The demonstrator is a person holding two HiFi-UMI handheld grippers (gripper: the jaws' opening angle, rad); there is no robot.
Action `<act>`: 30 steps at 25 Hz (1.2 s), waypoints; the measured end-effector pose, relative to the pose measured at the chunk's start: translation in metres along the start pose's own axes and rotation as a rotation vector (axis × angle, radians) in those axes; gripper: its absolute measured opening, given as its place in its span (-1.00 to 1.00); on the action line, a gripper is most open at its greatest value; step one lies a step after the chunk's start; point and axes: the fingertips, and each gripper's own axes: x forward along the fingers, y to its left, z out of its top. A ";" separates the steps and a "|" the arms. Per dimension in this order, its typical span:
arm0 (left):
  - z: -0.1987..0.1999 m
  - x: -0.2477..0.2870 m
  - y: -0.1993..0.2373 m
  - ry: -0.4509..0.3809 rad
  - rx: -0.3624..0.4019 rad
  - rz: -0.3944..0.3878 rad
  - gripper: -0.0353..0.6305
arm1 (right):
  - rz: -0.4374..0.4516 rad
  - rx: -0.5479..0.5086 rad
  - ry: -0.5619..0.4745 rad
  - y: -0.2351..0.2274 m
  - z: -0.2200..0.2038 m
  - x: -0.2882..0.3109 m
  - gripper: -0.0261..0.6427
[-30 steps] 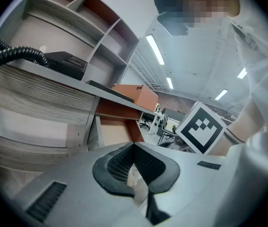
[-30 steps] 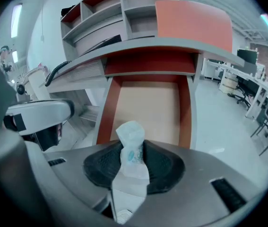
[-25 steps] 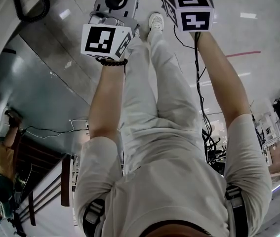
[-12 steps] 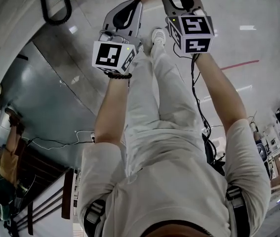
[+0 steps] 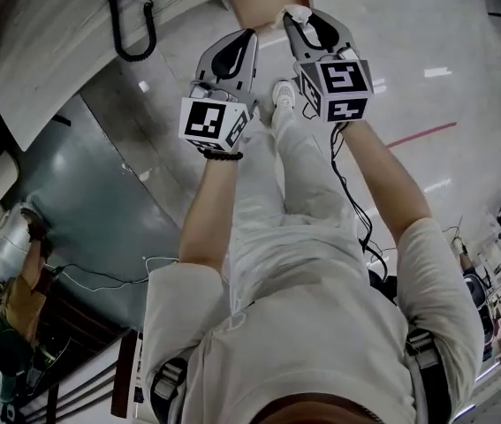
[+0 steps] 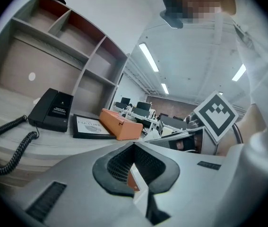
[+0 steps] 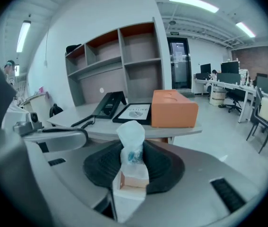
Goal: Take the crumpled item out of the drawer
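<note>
White crumpled item (image 7: 131, 135) is pinched in our right gripper (image 5: 296, 23), held up in front of the counter (image 7: 100, 116).

We see the right jaws clenched on the item's lower part, its bunched top poking up between the black pads. Our left gripper (image 6: 134, 148) has its jaws closed together with nothing between them, and it sits just beside the right one in the head view. On the counter behind are an orange box (image 7: 174, 109), a black phone (image 6: 51, 110) and a framed card (image 7: 134, 112), all well apart from the item. No drawer shows in any view, so we judge the take-out itself as done. What looks left is setting the item down somewhere; we cannot tell if the drawer needs shutting.
</note>
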 end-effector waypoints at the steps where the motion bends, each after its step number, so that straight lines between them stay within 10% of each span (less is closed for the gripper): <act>1: 0.007 -0.004 -0.001 -0.003 0.004 -0.001 -0.90 | -0.005 0.008 -0.016 0.000 0.008 -0.007 -0.58; 30: 0.191 -0.077 -0.065 -0.132 0.139 0.002 -0.90 | -0.105 0.060 -0.335 -0.016 0.178 -0.206 -0.58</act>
